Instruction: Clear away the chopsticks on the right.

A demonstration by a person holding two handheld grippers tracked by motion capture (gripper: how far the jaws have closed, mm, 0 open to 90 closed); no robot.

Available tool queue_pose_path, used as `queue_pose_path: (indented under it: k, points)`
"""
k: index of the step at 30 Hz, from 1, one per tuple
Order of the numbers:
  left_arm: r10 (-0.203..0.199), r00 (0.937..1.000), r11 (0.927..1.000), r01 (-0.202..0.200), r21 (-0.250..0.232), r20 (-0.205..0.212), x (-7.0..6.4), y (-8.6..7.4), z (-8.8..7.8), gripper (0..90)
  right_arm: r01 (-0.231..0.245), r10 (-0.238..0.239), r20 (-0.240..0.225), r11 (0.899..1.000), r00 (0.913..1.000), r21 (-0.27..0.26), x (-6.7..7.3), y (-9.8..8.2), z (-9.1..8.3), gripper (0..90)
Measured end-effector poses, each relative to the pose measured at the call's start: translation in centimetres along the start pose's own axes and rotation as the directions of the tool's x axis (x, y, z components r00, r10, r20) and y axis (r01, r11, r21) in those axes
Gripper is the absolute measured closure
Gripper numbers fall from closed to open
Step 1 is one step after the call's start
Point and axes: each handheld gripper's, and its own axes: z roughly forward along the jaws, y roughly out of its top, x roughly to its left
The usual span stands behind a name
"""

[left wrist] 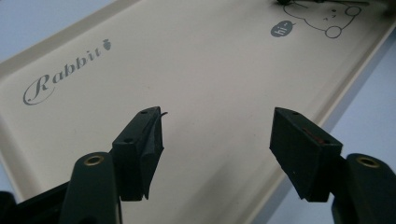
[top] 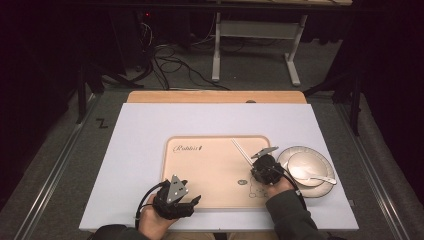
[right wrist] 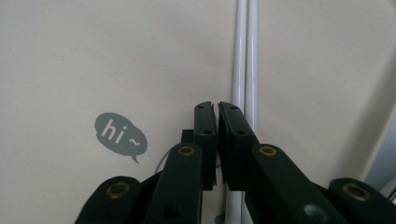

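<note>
While the right gripper [top: 261, 161] sits in the lower right of the high view over the right end of the beige tray [top: 200, 172], its jaws stand pressed together. Its own view shows them closed tight, with a pair of white chopsticks [right wrist: 246, 56] running up the middle of that frame from under the jaw tips to the top edge. Whether the jaws pinch the chopsticks or only lie over them cannot be told. From above, the chopsticks [top: 241, 150] lie slanted on the tray's upper right part, their lower end at the gripper. A grey "hi" speech bubble [right wrist: 120, 133] is printed on the tray at the lower left of the right gripper view. At the lower left of the high view, the left gripper [top: 192, 202] rests at the tray's near edge; its own view shows its jaws wide apart with nothing between them, above bare tray surface. To the right of the tray stands a round plate [top: 320, 189] with a spoon [top: 312, 177] lying in it.
</note>
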Motion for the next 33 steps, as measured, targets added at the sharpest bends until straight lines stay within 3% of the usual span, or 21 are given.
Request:
queue_pose_path:
  k: [14,23,33]
  points:
    - [-0.003,1.0000,0.9999,0.003,0.010,0.004,0.1,0.0,0.2,35.2,0.014,-0.017,-0.045,0.997,0.9988,-0.072,0.2,-1.1,-2.5,82.6]
    - [-0.011,0.9999,0.9999,0.011,0.002,0.007,0.2,0.0,0.1,34.9,0.015,-0.020,-0.051,0.995,0.9985,-0.103,-0.2,-1.7,-3.4,82.1]
    - [-0.023,0.9996,0.9997,0.023,0.000,0.013,0.5,0.0,-0.1,34.7,0.014,-0.020,-0.040,0.989,0.9990,-0.148,-0.6,-2.7,-5.8,75.6]
